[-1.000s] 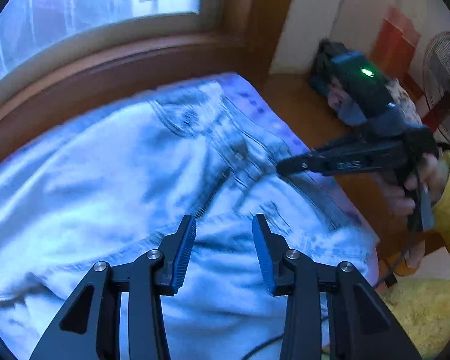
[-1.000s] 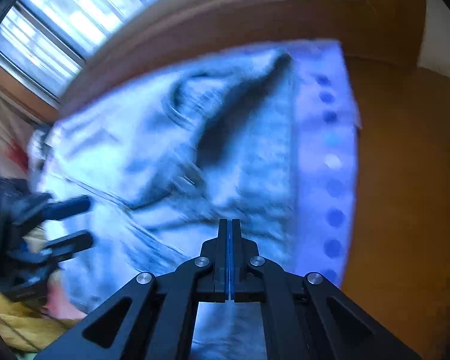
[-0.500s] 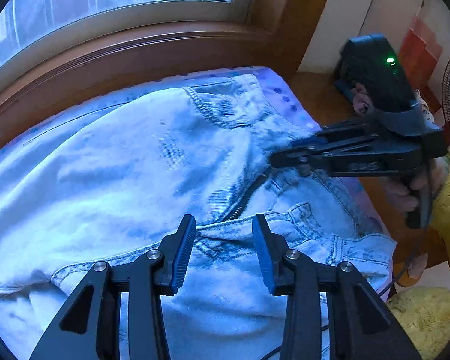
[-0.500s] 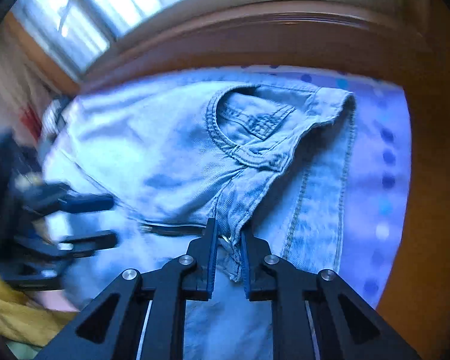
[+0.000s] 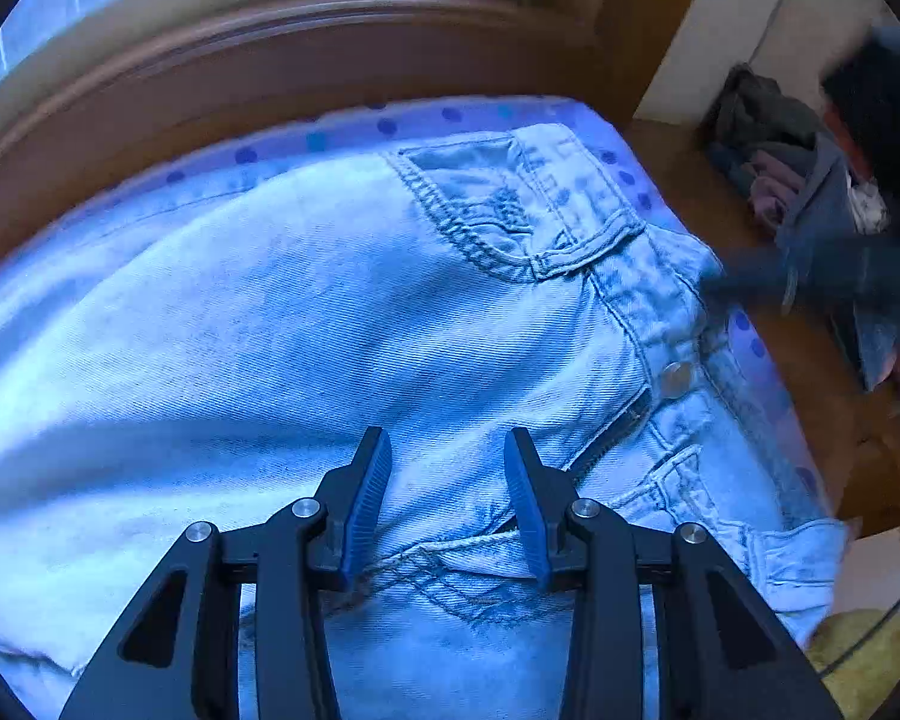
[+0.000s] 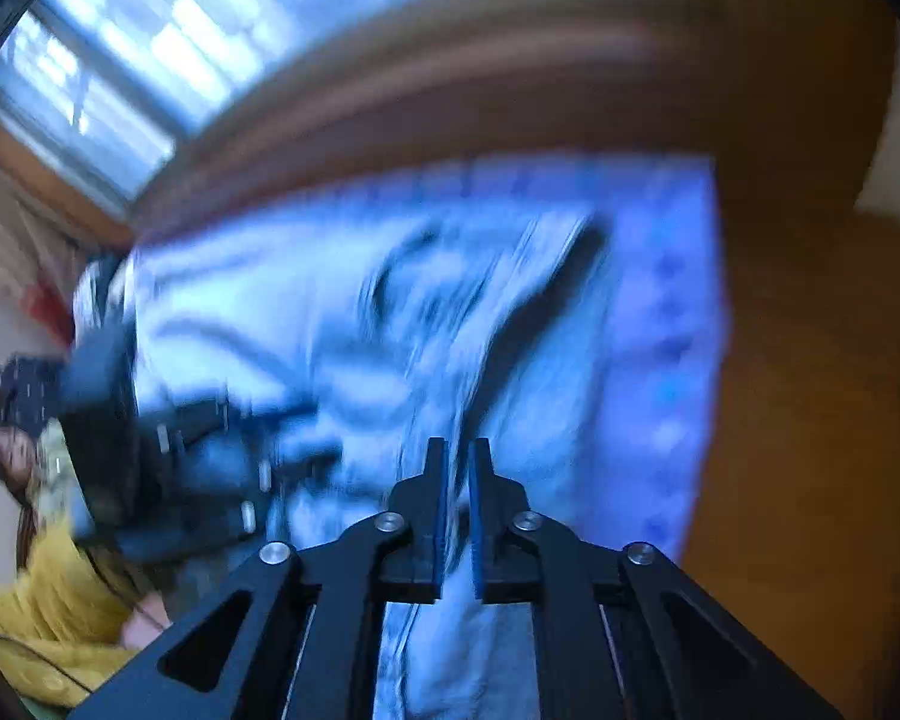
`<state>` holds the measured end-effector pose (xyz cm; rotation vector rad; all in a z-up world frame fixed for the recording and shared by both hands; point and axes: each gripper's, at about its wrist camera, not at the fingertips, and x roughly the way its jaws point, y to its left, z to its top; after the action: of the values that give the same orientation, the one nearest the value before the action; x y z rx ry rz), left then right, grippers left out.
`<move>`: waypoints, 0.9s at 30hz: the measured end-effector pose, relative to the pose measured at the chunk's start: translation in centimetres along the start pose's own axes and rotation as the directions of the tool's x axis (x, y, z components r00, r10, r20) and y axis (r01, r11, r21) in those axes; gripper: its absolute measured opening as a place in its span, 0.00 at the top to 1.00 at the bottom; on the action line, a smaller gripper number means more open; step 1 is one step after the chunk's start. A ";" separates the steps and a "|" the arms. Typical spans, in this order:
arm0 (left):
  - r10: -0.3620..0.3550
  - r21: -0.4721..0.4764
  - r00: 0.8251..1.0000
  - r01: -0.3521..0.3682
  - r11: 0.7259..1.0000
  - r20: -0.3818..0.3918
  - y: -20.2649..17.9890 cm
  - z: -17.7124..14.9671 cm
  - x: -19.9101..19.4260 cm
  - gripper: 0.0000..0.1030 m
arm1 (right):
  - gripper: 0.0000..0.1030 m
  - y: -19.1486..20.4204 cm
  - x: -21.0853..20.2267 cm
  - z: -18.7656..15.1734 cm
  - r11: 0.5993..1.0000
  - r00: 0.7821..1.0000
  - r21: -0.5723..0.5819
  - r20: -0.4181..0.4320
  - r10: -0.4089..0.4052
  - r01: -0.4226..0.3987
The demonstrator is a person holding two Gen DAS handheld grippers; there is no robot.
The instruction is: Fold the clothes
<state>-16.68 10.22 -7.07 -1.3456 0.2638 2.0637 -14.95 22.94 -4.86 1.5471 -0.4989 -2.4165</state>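
Item, nearest: left claw (image 5: 447,498), jaws standing apart with nothing between them, poised over the front of the jeans just short of the fly; no pad presses cloth.

Item: right claw (image 6: 457,516), jaws a narrow slit and opening. The view is heavily blurred; denim lies beneath the tips, but no fabric can be made out caught between the pads. In the left view it shows only as a dark smear at 3 o'clock beside the waistband.

Item: jeans (image 5: 270,324), light-wash denim, spread front-up and largely flat across a purple dotted sheet (image 5: 384,126). Waistband runs from 1 o'clock to 4 o'clock; metal button (image 5: 677,377) unfastened, zip part open, front pocket (image 5: 474,204) toward 12 o'clock.

Item, farther: wooden ledge (image 5: 690,192) at 2 o'clock bearing a dark heap of other clothes (image 5: 768,156).

Item, farthest: wooden window frame (image 5: 270,54) at 12 o'clock.

Progress, as judged: garment laid out and smoothed only; no fold visible. Lengthwise fold, leg folds and the waiting heap appear to remain.
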 end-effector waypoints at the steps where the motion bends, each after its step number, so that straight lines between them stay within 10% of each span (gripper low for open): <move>1: -0.009 -0.010 1.000 0.009 1.000 0.003 0.0 0.0 0.0 0.62 | 0.82 -0.9 0.2 1.2 1.000 1.000 0.030 0.013 -0.005 0.005; 6: -0.038 -0.025 0.999 0.037 0.999 -0.003 -0.1 0.2 0.0 0.62 | 0.81 -3.9 5.2 6.5 0.991 0.996 0.104 -0.006 -0.084 0.084; 12: -0.042 -0.032 0.999 0.042 0.999 -0.006 0.0 0.2 0.2 0.62 | 0.79 -4.8 8.0 8.0 0.992 0.999 0.128 -0.039 0.008 -0.003; 19: -0.052 -0.041 0.999 0.052 0.998 -0.006 0.1 0.3 0.5 0.62 | 0.80 -3.6 8.7 8.5 0.998 0.999 0.066 0.036 0.003 -0.005; 22: -0.051 -0.049 0.999 0.050 0.998 -0.007 0.1 0.3 0.5 0.62 | 0.98 -2.7 8.9 8.2 0.999 0.996 0.039 0.090 -0.027 0.023; 27: -0.050 -0.059 0.999 0.051 0.997 0.019 -0.4 1.3 0.2 0.62 | 1.00 -3.1 6.0 7.8 0.978 0.950 0.176 0.273 -0.154 0.108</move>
<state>-17.43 11.29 -6.59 -1.3551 0.1596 2.0547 -24.54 24.78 -8.07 1.3307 -0.6781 -2.7838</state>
